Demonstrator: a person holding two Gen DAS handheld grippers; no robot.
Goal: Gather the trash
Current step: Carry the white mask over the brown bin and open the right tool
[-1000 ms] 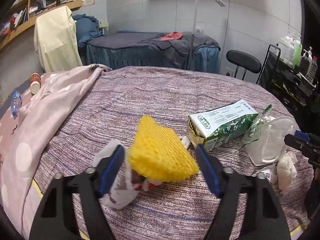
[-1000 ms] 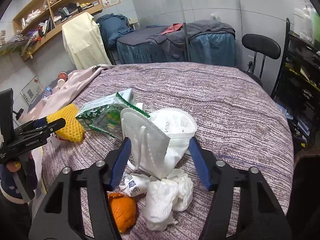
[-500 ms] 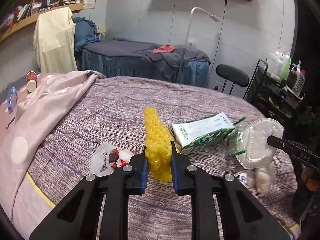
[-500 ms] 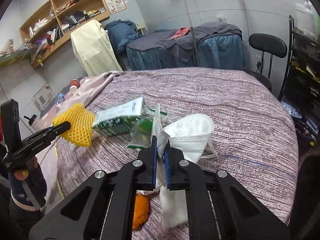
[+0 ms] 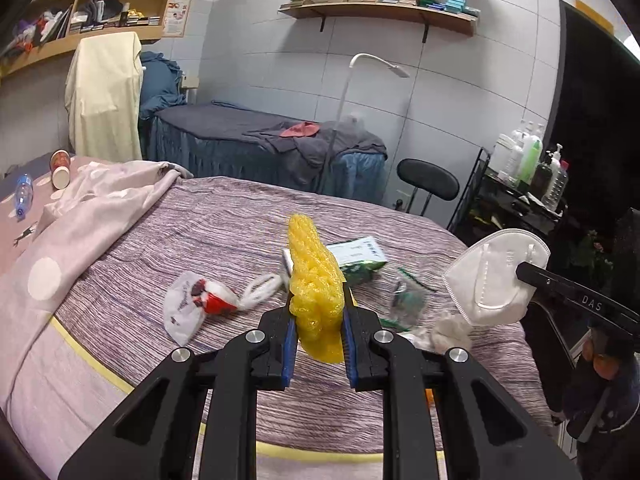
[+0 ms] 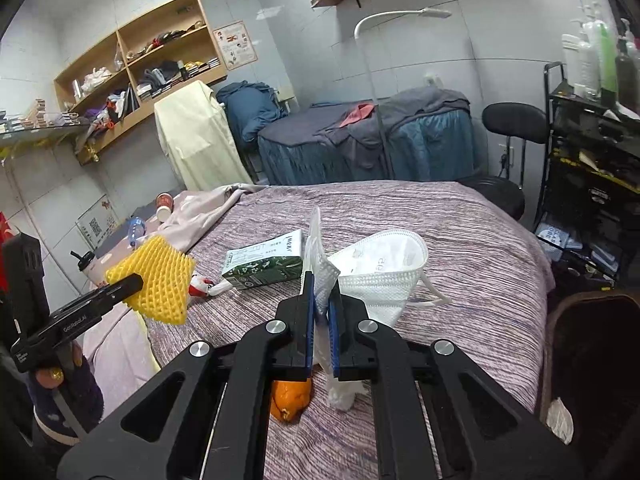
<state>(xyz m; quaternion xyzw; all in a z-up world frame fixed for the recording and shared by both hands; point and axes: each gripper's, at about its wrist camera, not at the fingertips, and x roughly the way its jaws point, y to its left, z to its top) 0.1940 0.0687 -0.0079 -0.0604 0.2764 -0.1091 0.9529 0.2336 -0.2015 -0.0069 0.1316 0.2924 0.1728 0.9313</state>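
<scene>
- The yellow foam net is clamped on edge in the left gripper. Its long axis runs up and away from the fingers, and its lower end hangs below the pads.
- In the right wrist view the yellow foam net shows its broad meshed face and is held clear above the bed.
- The white face mask is held by the right gripper. Its cup opens to the right, one folded edge stands upright between the pads, and an ear loop trails to the right.
- In the left wrist view the white face mask hangs from the right gripper's tip, above the bed edge.
- Left gripper: jaws closed onto the net, with only the thickness of the foam between the blue pads.
- Right gripper: jaws almost fully closed, pinching the mask's thin edge.
- The green-and-white carton lies on its side on the striped bedspread, just beyond the mask.
- A crumpled white bag with a red print lies left of the net; a clear wrapper and crumpled tissue lie to the right.
- An orange peel lies on the bedspread under the right gripper's fingers.
- A pink quilt covers the bed's left side.
- Behind stand a massage table, a black stool, a white lamp and wall shelves.
</scene>
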